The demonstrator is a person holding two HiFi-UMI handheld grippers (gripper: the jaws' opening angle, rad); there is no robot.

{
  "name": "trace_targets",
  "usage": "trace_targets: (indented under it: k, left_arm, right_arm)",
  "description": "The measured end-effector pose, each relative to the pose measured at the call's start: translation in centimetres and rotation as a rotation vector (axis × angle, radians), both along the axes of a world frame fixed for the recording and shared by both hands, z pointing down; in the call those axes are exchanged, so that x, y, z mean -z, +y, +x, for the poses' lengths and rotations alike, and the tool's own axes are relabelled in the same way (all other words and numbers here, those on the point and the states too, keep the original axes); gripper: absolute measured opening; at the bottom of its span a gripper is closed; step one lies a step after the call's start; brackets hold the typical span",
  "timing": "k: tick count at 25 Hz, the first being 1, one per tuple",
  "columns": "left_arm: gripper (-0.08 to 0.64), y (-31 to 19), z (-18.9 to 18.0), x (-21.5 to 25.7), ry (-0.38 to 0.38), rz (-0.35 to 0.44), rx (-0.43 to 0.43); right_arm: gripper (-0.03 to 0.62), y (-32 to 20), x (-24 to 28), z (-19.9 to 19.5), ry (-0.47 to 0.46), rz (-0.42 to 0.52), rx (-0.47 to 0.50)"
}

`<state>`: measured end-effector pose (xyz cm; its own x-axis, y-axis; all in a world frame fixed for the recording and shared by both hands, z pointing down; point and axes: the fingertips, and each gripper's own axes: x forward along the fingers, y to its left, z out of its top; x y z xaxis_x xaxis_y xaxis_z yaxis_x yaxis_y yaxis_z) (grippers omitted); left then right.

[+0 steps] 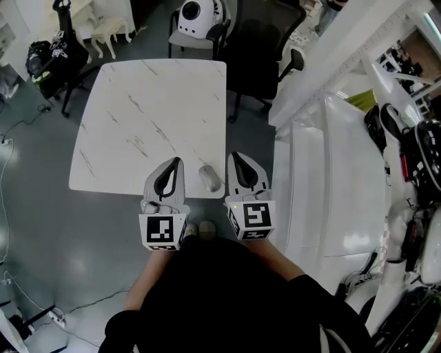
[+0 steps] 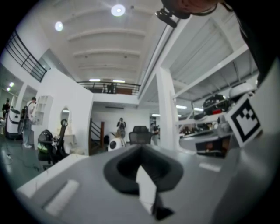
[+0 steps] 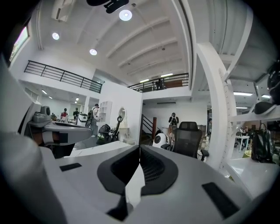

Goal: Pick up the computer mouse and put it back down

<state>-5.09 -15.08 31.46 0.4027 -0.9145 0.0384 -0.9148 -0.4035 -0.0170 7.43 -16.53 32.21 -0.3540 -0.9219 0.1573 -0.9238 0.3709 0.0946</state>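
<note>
A grey computer mouse [image 1: 209, 178] lies on the white marble table [image 1: 151, 103], close to its near edge. Both grippers hover side by side over that edge, with the mouse between them and untouched. My left gripper [image 1: 178, 160] is to the mouse's left, its jaws meeting at the tips with nothing in them. My right gripper [image 1: 234, 156] is to the mouse's right, also shut and empty. In the left gripper view the left gripper [image 2: 141, 146] points level across the room, above the table. The right gripper [image 3: 140, 146] in its own view does the same. Neither gripper view shows the mouse.
A black office chair [image 1: 258, 48] stands behind the table's far right corner. A white round device [image 1: 198, 17] sits on a seat beyond the far edge. White shelving [image 1: 331, 186] runs along the right. A black bag [image 1: 45, 58] stands at far left.
</note>
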Motion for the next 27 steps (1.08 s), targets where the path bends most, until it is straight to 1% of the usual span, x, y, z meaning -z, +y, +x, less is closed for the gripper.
trace_targets:
  k: [7,17,21,25,27]
  left_arm:
    - [0.008,0.0,-0.2,1.2,0.001,0.018,0.005]
    - [0.008,0.0,0.4,1.2,0.011,0.018,0.002]
    - [0.008,0.0,0.5,1.1,0.006,0.017,0.002]
    - [0.008,-0.1,0.5,1.0,-0.003,-0.001,0.017]
    - [0.008,-0.2,0.7,0.9,-0.001,0.005,0.013]
  right_arm:
    - [0.018,-0.1,1.2,-0.2,-0.007,0.023,0.000]
    - [0.018,0.0,0.7,0.3,-0.011,0.006,0.003]
    - [0.018,0.0,0.4,0.5,-0.011,-0.002,0.005]
    - [0.018,-0.1,0.1,0.7,-0.014,-0.009,0.009]
    - [0.018,-0.2,0.0,0.8,-0.015,-0.013,0.011]
